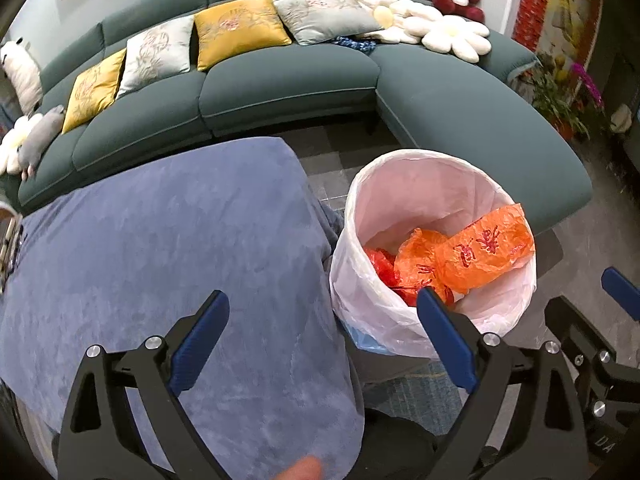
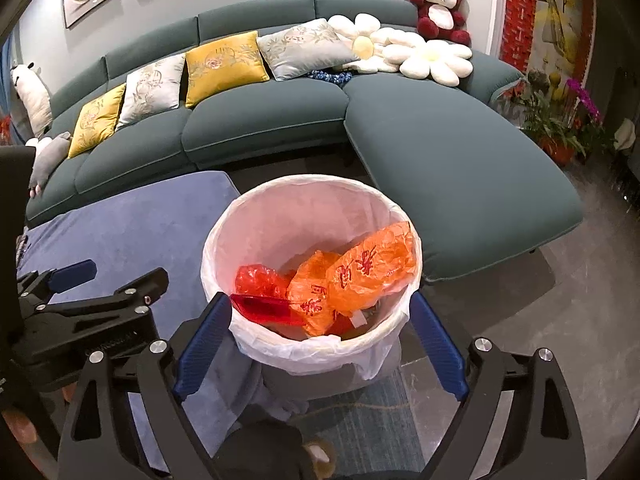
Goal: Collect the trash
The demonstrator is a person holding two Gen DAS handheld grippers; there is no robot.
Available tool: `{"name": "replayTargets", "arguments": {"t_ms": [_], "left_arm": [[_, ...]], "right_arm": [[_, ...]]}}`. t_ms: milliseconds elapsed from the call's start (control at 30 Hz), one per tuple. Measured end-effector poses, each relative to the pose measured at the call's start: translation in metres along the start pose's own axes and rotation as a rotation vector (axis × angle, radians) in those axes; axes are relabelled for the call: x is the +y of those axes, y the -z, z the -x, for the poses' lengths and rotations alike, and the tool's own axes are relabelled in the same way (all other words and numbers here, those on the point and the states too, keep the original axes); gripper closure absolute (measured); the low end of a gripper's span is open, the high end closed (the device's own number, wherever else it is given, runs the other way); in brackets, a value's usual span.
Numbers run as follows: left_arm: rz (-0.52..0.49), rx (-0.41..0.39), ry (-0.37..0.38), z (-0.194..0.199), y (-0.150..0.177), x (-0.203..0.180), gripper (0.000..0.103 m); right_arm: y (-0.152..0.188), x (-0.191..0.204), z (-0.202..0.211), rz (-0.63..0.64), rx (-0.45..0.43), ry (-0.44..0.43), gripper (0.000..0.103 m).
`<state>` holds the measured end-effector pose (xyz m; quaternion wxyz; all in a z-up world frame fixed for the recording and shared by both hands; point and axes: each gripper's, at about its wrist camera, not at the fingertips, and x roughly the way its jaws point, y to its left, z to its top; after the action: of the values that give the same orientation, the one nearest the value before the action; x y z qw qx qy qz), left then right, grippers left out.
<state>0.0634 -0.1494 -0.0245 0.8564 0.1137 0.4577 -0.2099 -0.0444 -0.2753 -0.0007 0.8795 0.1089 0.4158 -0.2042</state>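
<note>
A round bin with a white liner (image 1: 352, 280) (image 2: 216, 240) stands on the floor beside the table. Inside lie crumpled orange plastic bags (image 1: 480, 252) (image 2: 368, 272), a red bag (image 2: 258, 278) and a flat red packet (image 2: 266, 308). My left gripper (image 1: 320, 344) is open and empty, over the table's right edge next to the bin. My right gripper (image 2: 320, 340) is open and empty, its fingers either side of the bin's near rim, above it. Each gripper shows in the other's view, the right one (image 1: 592, 344) and the left one (image 2: 80, 304).
A table under a blue-purple cloth (image 1: 160, 248) (image 2: 132, 228) is left of the bin. A teal sectional sofa (image 1: 280, 92) (image 2: 440, 168) with cushions and plush toys curves behind. Potted plants (image 2: 560, 120) stand at the right. A metal object (image 1: 8, 240) sits at the table's left edge.
</note>
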Motion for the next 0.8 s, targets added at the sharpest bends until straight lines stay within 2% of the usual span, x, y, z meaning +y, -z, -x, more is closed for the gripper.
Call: {"name": "replayTargets", "arguments": {"t_ms": [67, 800], "left_arm": [[0.013, -0.003, -0.011, 0.0, 0.002, 0.002, 0.012], [-0.007, -0.004, -0.051, -0.006, 0.017, -0.005, 0.012]], "right_arm": [[0.002, 0.001, -0.001, 0.004, 0.007, 0.001, 0.006], [0.015, 0.003, -0.008, 0.016, 0.025, -0.001, 0.007]]}}
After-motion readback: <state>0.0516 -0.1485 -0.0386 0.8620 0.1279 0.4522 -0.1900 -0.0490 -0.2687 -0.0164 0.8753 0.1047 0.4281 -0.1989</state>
